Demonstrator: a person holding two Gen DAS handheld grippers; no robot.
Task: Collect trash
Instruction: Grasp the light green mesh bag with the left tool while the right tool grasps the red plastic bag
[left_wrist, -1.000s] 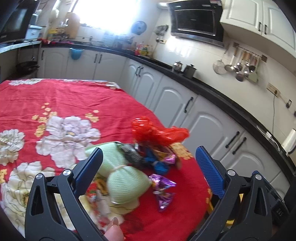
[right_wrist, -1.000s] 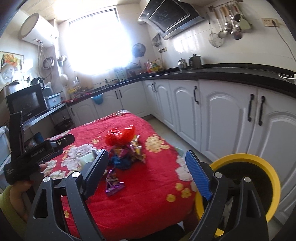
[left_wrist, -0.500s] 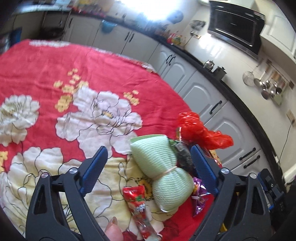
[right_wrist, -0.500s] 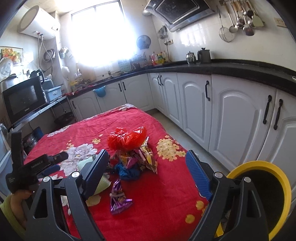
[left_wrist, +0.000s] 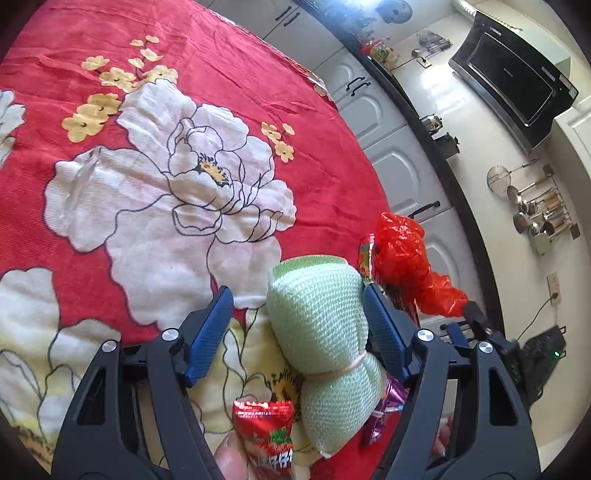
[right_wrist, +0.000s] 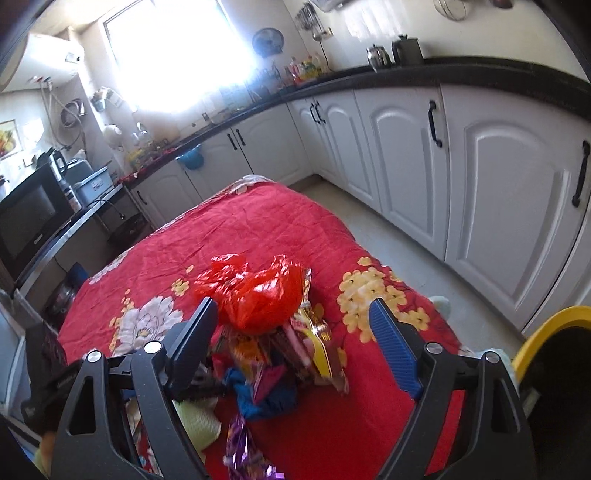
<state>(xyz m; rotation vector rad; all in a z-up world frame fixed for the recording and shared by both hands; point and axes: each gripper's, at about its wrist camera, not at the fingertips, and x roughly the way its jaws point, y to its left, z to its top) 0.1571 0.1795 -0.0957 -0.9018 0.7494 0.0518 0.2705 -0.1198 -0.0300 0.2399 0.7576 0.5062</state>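
A heap of trash lies on the red flowered tablecloth (left_wrist: 184, 184). In the left wrist view a light green knitted bundle (left_wrist: 321, 325) tied with a band lies between the fingers of my open left gripper (left_wrist: 299, 325), next to its right finger. A red candy wrapper (left_wrist: 267, 439) lies below it. A crumpled red plastic bag (left_wrist: 402, 258) sits beyond. In the right wrist view my right gripper (right_wrist: 291, 332) is open above the red bag (right_wrist: 258, 291) and several snack wrappers (right_wrist: 310, 343). A purple wrapper (right_wrist: 243, 450) lies nearer.
A yellow-rimmed bin (right_wrist: 546, 332) stands on the floor at the right of the table. White cabinets (right_wrist: 461, 177) under a black counter run along the wall. The table's edge (right_wrist: 388, 277) drops to the tiled floor on the right.
My left gripper has tilted down and moved in until the green bundle lies between its fingers. My right gripper has moved closer and lower over the red bag and wrappers.
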